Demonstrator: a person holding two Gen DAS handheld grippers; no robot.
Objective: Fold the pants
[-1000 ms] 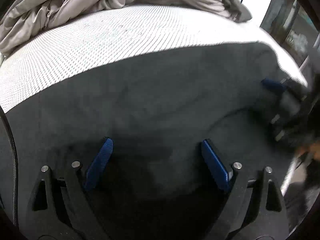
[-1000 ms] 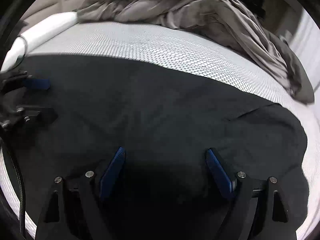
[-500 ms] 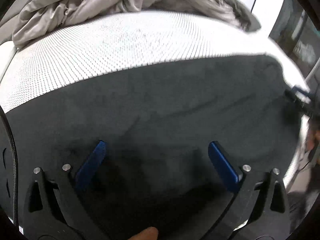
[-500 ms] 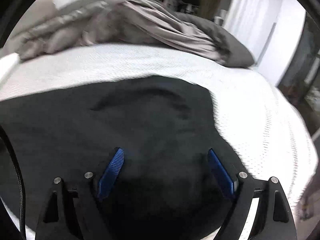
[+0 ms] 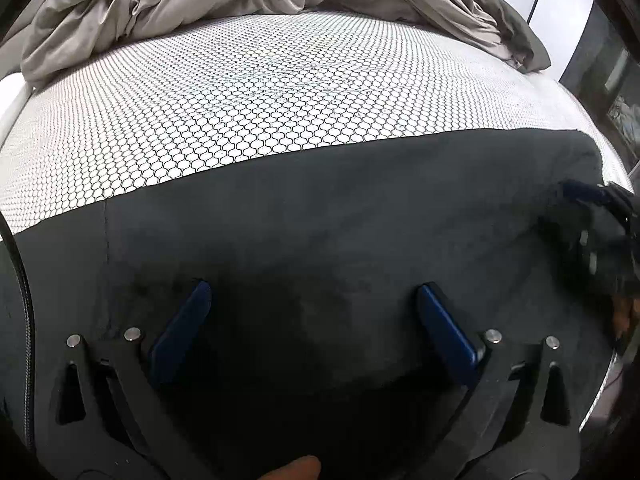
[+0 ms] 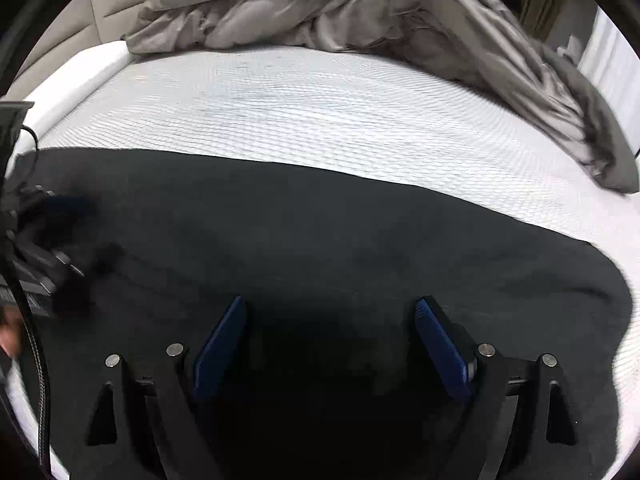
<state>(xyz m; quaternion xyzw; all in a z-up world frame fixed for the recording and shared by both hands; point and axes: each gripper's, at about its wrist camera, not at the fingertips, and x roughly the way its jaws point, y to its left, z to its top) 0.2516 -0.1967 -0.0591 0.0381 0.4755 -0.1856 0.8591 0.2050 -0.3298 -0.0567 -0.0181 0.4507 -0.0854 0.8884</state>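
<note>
Bed (image 5: pixel 280 92): white mattress with a honeycomb-patterned cover; serves as the folding surface.
Duvet (image 6: pixel 360 12): grey, crumpled at the far end, apparently pushed back to make room.
Pants (image 5: pixel 340 220): dark, spread flat across the near part of the bed, far edge straight; likely smoothed for the next fold.
Left gripper (image 5: pixel 308 300): blue pads wide apart over the cloth, having just been opening; nothing pinched between them.
Right gripper (image 6: pixel 330 320): jaws spread over the cloth nearer the pants' rounded end, holding nothing.
</note>
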